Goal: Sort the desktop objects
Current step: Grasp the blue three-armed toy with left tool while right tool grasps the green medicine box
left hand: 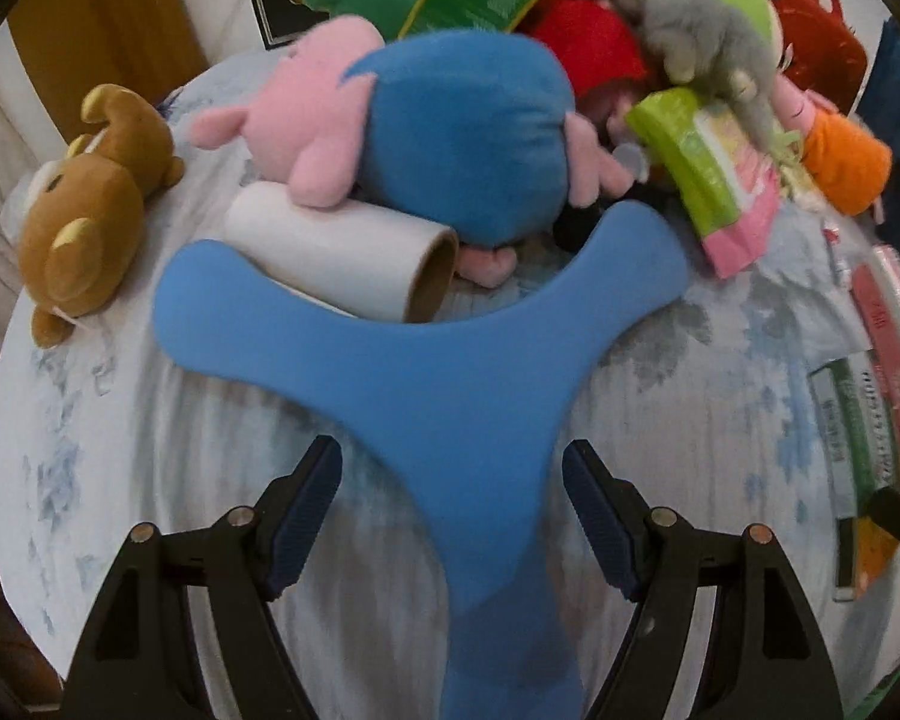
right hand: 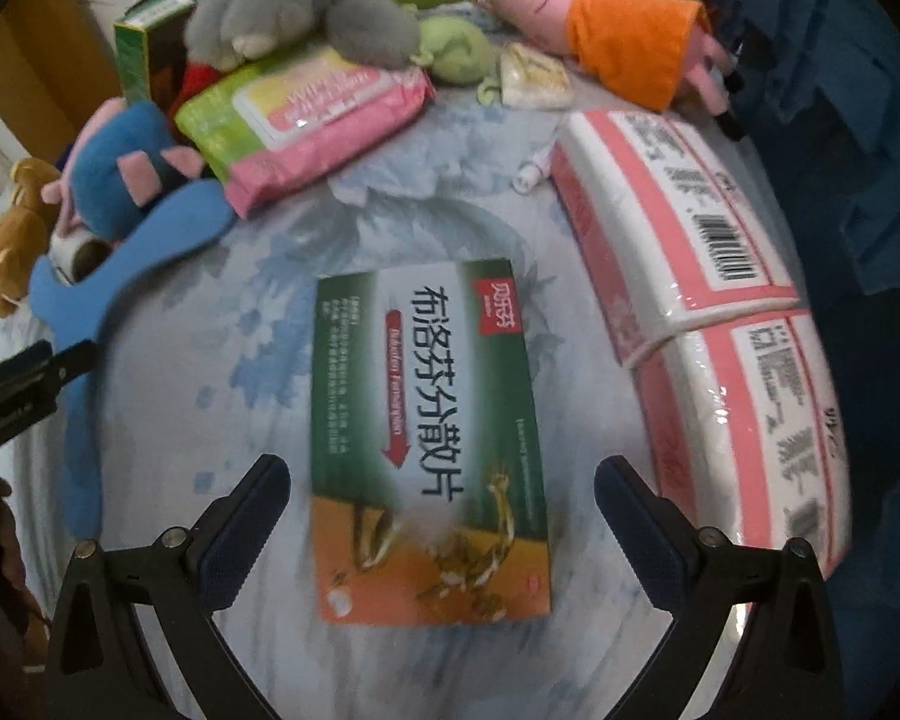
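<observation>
Left hand-held gripper [left hand: 450, 516]: jaws wide, pads clear of the blue Y-shaped foam piece [left hand: 444, 372] whose stem runs between them; the stem's lower end is cut off at the frame edge. Whether the piece lies on the cloth-covered counter [left hand: 150, 480] or is lifted, cannot tell.

One fork arm overlaps the white roll [left hand: 330, 258]. The blue plush [left hand: 468, 138] hides much of the pink plush [left hand: 312, 120].

Brown bear [left hand: 90, 210] at the counter's left edge, apart from the pile.

Right hand-held gripper [right hand: 444, 504]: jaws wide, straddling the green-and-orange medicine box [right hand: 426, 438], pads not touching it. Box lies flat, print blurred.

Pink-and-white tissue packs [right hand: 702, 324] just right of it, partly cut off.

Wet-wipes pack [right hand: 306, 114] lies under the grey plush [right hand: 288, 12].
</observation>
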`<state>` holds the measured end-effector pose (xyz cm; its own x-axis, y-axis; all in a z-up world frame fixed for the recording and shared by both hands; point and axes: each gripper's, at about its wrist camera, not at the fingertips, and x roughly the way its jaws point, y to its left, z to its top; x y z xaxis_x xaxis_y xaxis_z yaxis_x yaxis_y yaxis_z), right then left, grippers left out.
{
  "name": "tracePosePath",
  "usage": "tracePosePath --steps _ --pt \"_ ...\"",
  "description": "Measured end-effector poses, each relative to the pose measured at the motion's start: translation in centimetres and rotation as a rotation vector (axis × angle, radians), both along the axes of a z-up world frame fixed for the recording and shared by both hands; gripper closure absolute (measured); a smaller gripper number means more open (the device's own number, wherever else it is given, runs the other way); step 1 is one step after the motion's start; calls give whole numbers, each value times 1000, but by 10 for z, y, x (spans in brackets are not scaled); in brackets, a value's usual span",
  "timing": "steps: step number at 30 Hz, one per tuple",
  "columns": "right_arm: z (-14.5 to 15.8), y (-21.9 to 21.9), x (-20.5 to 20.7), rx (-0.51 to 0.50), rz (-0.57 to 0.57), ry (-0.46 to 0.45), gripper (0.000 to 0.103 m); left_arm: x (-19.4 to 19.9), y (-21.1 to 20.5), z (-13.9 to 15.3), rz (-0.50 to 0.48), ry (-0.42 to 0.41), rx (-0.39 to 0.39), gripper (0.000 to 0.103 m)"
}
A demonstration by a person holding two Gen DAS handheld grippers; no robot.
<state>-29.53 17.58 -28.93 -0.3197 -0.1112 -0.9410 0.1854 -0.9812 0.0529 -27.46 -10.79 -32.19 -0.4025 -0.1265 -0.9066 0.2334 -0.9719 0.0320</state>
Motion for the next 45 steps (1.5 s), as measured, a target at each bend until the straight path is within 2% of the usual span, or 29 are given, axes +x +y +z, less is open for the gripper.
tracePosePath --steps 5,9,12,15,17,22,26,31,35,36,37,42,45 --pt "-13 3 -5 -15 4 -5 0 1 -17 -2 13 50 33 22" --pt "-20 4 -9 -61 0 -15 0 1 -20 -1 12 75 22 11" --pt "-27 -13 -10 56 38 -1 0 1 -23 -1 9 82 20 3" --pt "-27 -20 -11 66 57 13 0 2 -23 2 -4 86 20 3" --pt "-27 -18 -12 60 52 15 0 4 -22 5 -14 93 21 6" --pt "-26 -18 -15 68 30 18 0 5 -13 14 -45 112 21 29" --pt "-26 -18 -15 68 5 26 0 7 -2 14 -55 127 19 34" --pt "-24 -18 -14 67 -11 31 0 10 2 9 -70 132 27 45" --pt "-23 -18 -13 67 -29 36 1 16 1 9 -77 123 49 48" --pt "-22 -19 -12 67 -33 37 5 18 -1 8 -76 121 56 49" --pt "-19 -20 -9 66 -31 44 14 20 -5 8 -75 120 60 49" --pt "-13 -29 -4 69 -19 35 15 31 -6 22 -80 144 68 50" --pt "-5 -33 3 72 -17 42 15 30 -21 30 -86 171 66 50"
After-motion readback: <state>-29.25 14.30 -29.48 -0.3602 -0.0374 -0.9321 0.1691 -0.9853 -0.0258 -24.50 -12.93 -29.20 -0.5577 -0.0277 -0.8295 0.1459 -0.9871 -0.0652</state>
